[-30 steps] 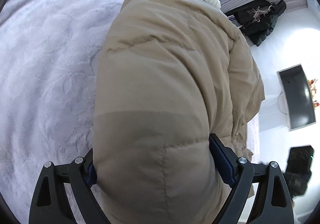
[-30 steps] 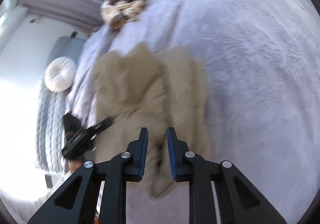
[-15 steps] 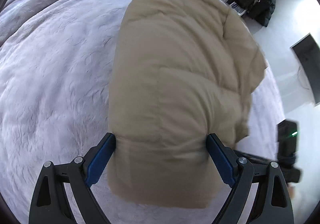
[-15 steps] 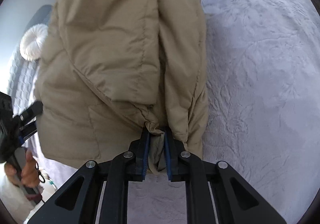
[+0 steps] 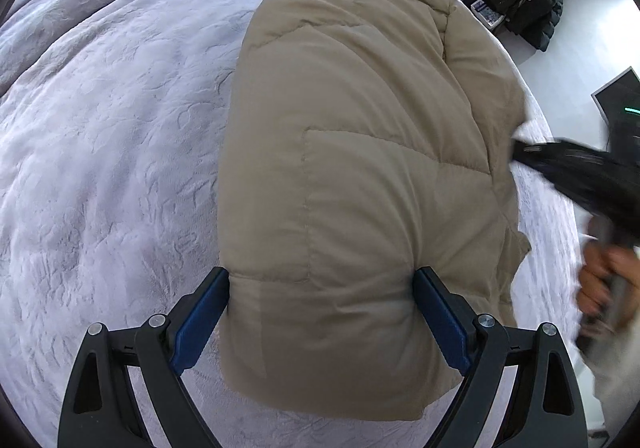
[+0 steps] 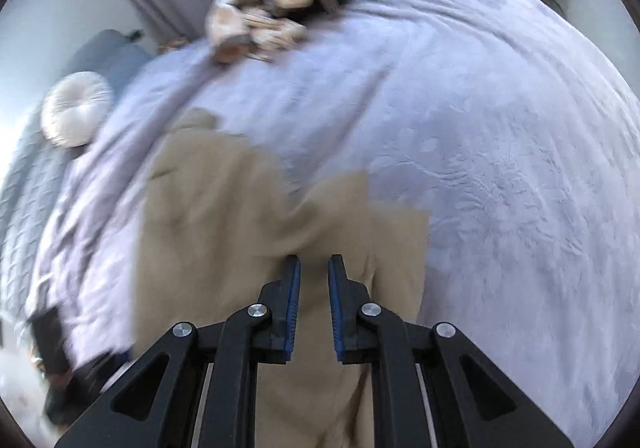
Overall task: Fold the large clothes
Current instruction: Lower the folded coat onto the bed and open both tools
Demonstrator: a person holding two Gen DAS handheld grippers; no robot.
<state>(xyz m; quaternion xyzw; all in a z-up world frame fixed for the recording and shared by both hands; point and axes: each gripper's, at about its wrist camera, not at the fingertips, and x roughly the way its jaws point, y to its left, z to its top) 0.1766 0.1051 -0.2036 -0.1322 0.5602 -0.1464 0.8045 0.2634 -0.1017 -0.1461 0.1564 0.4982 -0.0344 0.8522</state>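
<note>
No words, brand names or numbers can be read in either view. The tan jacket (image 5: 352, 176) and the pale bedspread (image 5: 120, 136) carry no label (the bedspread shows only a pressed pattern), and the small printed thing by the far wall (image 5: 486, 10) is too small to make out.

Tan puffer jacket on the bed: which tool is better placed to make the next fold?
Left, probably. The left tool already straddles the tan puffer jacket, pads against both sides of the folded bundle. The right tool is nearly shut, nothing visibly between its pads, above the jacket.
</note>
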